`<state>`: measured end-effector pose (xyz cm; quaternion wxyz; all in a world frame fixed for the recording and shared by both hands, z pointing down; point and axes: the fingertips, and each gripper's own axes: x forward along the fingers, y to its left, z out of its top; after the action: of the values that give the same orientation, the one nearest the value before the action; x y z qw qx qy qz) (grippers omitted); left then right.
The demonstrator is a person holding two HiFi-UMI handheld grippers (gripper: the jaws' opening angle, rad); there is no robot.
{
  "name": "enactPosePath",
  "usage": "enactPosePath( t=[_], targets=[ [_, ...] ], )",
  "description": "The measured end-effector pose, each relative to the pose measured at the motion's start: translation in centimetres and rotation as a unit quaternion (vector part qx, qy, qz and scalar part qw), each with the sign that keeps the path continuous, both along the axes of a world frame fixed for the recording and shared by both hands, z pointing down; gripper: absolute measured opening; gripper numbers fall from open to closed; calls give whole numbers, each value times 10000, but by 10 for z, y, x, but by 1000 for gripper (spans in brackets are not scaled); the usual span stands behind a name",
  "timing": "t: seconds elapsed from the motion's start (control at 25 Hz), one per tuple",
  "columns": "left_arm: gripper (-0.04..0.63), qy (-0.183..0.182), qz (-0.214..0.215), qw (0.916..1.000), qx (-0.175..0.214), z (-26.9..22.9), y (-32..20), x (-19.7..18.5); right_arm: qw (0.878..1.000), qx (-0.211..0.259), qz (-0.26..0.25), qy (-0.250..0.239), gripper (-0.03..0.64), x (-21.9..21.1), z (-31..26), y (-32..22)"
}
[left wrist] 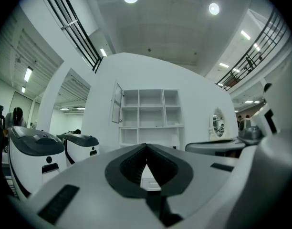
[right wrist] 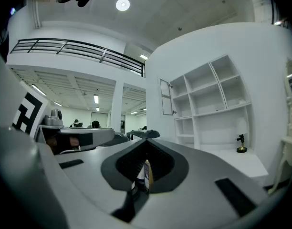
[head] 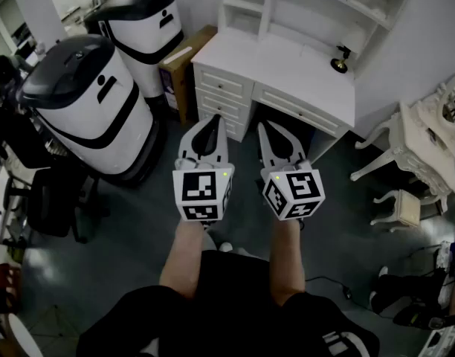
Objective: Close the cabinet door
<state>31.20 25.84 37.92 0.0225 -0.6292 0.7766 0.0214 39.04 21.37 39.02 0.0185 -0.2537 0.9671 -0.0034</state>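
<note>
A white desk (head: pixel 287 69) with a shelf hutch (left wrist: pixel 151 113) stands ahead of me. The hutch's small cabinet door (left wrist: pixel 117 102) hangs open at the upper left corner, and it also shows in the right gripper view (right wrist: pixel 166 97). My left gripper (head: pixel 213 119) and right gripper (head: pixel 265 125) are held side by side, level, pointing at the desk from well short of it. In the left gripper view the left gripper (left wrist: pixel 146 149) has its tips together with nothing between them. In the right gripper view the right gripper (right wrist: pixel 147 144) is likewise shut and empty.
Two big white-and-black machines (head: pixel 86 103) (head: pixel 142 28) stand at the left, with a cardboard box (head: pixel 184 69) against the desk's side. A small dark figurine (head: pixel 339 58) sits on the desk. White ornate furniture (head: pixel 410 147) stands at the right, and a black office chair (head: pixel 53 203) at the left.
</note>
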Motion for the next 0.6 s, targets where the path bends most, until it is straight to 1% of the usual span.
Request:
enactPosePath(
  t=[0.16,0.32,0.6],
  targets=[
    [11,38,9,10000,-41,2,-1,3,10000,-25,-53,5,20,5,-1,-2],
    [12,71,9,10000,-55,4,0,2,9995,-108,-48,-303,20,6,-5,-5],
    [12,137,-175,9997,-53,9,2,-29,9995,-191,-130,-200,20,-20,1,-9]
  ],
)
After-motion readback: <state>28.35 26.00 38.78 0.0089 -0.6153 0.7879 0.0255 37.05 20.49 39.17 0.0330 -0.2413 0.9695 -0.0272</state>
